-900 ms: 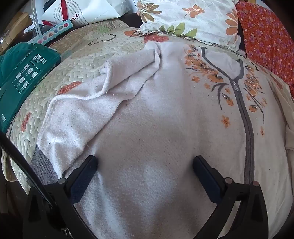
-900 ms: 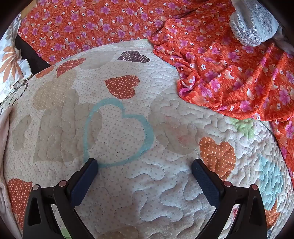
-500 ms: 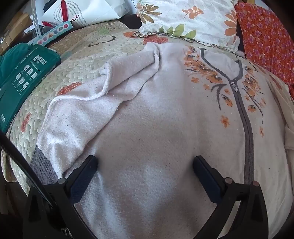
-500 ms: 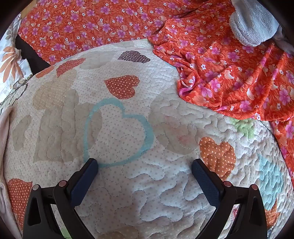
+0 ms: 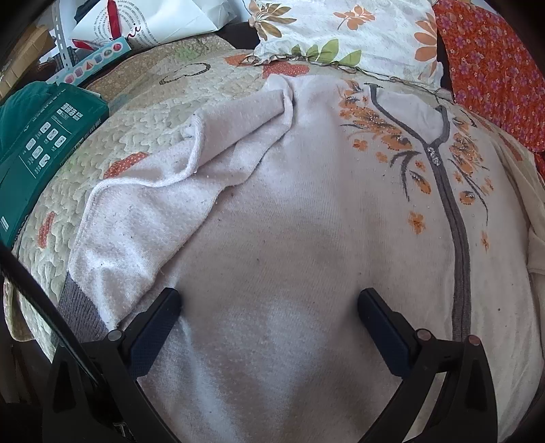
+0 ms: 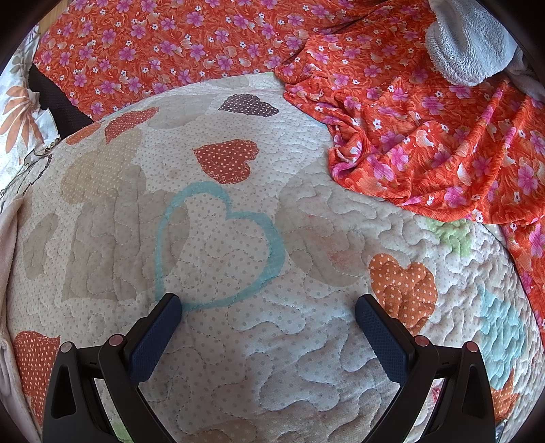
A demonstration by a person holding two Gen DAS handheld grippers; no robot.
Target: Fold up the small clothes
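Observation:
A pale pink sweater [image 5: 306, 211] with orange flower embroidery and a grey placket lies spread front-up on the quilted bedspread [image 5: 146, 112]. Its left sleeve [image 5: 163, 197], with a grey cuff, is folded over near the body's left side. My left gripper [image 5: 269, 300] hovers over the sweater's lower body, open, with nothing between its fingers. In the right wrist view my right gripper [image 6: 267, 306] is open above bare quilt [image 6: 238, 357], and only a sliver of the sweater [image 6: 8, 238] shows at the left edge.
A floral pillow [image 5: 340, 30] lies beyond the sweater's collar. A green box [image 5: 44, 146] and a white bag [image 5: 146, 20] sit at the left. Orange flowered fabric [image 6: 425, 136] is crumpled at the right, with a grey fleece item [image 6: 470, 44] beyond it.

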